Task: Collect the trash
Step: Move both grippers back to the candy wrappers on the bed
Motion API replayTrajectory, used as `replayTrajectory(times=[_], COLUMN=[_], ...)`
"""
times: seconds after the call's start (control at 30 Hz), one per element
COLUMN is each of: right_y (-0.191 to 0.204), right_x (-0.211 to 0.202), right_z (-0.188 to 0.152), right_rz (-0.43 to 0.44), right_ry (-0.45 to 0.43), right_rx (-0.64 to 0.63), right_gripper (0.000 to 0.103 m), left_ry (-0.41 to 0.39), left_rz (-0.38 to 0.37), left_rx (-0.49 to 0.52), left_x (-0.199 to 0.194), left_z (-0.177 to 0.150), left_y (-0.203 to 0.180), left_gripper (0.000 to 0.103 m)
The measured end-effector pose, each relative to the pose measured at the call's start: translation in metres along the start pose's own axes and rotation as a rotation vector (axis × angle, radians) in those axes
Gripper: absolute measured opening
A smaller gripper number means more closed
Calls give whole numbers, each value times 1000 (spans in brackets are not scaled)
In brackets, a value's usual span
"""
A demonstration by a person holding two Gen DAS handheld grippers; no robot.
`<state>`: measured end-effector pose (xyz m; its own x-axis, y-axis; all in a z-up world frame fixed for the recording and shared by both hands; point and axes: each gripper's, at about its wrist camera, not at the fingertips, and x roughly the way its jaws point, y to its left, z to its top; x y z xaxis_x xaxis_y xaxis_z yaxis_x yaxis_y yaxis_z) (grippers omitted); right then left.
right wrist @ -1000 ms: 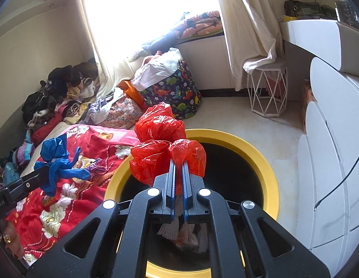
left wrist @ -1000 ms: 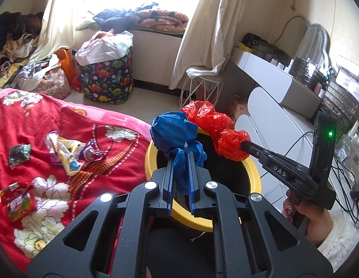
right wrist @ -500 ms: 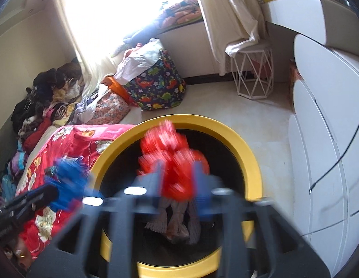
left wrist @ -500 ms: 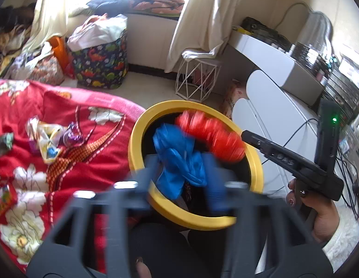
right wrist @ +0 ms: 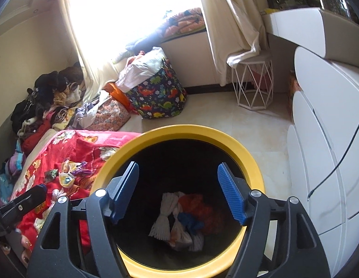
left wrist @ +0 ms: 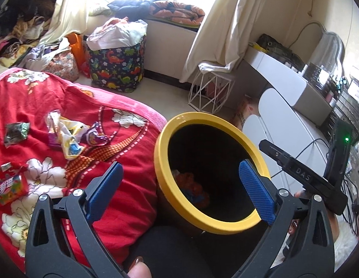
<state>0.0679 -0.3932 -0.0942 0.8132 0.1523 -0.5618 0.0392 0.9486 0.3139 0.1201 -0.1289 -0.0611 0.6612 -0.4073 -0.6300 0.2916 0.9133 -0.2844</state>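
Note:
A black bin with a yellow rim (left wrist: 202, 117) (right wrist: 179, 129) stands beside the bed. My left gripper (left wrist: 179, 169) hangs over its mouth, jaws opening wide with nothing between them. My right gripper (right wrist: 178, 168) is also over the bin, jaws opening and empty. At the bottom of the bin lie a red bag (right wrist: 198, 206), a blue bag (right wrist: 189, 222) and white netting (right wrist: 163, 217). Several wrappers (left wrist: 68, 136) and a red candy packet (left wrist: 10, 188) lie on the red floral blanket (left wrist: 123, 199). The right gripper's arm (left wrist: 295, 173) shows at the bin's right side.
A dinosaur-print hamper (left wrist: 116, 69) full of laundry and a white wire stool (left wrist: 209, 95) stand on the floor by the window. White drawers (right wrist: 325, 143) with a black cable line the right side. Piles of clothes (right wrist: 45, 97) sit past the bed.
Both grippers went from shut to open. The blue bag left the left jaws and the red bag left the right jaws; both now lie inside the bin.

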Motion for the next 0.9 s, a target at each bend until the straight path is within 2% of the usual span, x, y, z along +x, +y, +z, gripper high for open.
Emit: replayTrajectory(times=[0.47, 0.9], right_y=[45, 86], right_x=[-10, -7], right_z=[0, -6], right_rz=[54, 105], right_ry=[-41, -39], right_rx=[-82, -174], right_gripper=[74, 78], left_ry=[-75, -119], left_rz=[49, 97], left_rx=[-53, -114], left_x=[-24, -40], left_z=[13, 20], left_y=[32, 68], left_gripper=[92, 92])
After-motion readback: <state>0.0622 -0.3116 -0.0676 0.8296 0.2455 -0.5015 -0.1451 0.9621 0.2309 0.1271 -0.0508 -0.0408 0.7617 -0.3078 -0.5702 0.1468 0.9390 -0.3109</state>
